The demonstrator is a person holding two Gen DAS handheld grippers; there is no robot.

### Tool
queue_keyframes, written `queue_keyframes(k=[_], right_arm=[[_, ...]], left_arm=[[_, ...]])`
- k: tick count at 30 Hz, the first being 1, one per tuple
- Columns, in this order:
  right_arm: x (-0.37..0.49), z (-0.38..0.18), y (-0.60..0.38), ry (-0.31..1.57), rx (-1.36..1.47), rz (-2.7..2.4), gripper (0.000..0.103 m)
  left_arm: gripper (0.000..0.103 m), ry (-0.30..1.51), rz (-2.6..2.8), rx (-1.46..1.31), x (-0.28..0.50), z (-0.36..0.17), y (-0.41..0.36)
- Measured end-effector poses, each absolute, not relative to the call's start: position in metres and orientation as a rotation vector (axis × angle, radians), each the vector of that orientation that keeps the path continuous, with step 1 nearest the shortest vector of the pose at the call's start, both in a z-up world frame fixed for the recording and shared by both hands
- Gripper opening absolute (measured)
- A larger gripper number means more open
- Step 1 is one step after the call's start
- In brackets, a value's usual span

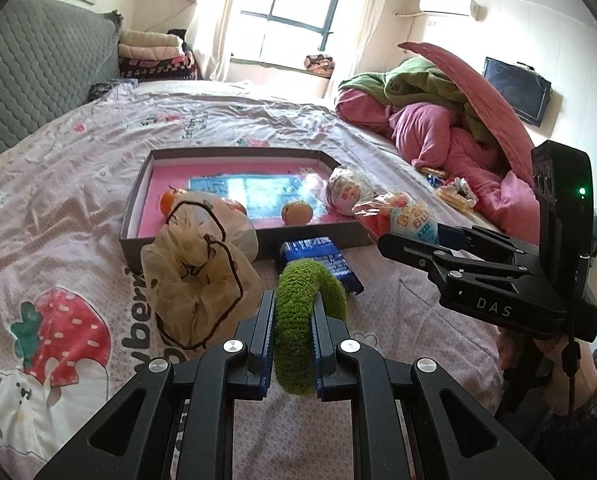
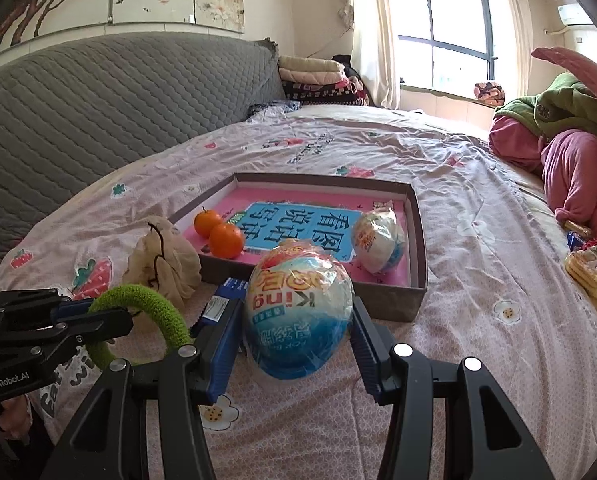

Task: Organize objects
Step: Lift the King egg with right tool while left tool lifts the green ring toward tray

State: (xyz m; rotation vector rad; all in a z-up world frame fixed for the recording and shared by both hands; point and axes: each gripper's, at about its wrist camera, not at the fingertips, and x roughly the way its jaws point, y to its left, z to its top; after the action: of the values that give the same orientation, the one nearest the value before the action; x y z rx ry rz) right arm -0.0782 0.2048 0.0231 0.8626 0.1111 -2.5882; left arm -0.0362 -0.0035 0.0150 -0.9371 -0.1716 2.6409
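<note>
Gripping a green scrunchie (image 1: 298,320), left tongs (image 1: 293,320) hover above the bed (image 1: 78,184); right tongs (image 2: 298,336) clasp a wrapped toy egg (image 2: 298,312) (tray (image 2: 416,280) behind).

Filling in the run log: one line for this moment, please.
left claw: shut on green ring | right claw: shut on wrapped egg | tray: two oranges, second egg

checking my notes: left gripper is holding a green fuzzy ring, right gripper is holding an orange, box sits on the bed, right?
One slip: the right gripper holds a wrapped egg-shaped toy, not an orange, as the right wrist view shows. The left gripper does hold the green fuzzy ring, and the box sits on the bed.
</note>
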Motion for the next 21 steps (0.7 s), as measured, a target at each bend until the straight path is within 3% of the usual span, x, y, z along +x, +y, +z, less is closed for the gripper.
queue_keyframes(k=[21], right_arm=[[-0.071, 0.036, 0.205, 0.076, 0.769, -2.612, 0.052]], left_arm=[[0.014, -0.222, 2.803, -0.734, -0.041, 0.060, -0.032]])
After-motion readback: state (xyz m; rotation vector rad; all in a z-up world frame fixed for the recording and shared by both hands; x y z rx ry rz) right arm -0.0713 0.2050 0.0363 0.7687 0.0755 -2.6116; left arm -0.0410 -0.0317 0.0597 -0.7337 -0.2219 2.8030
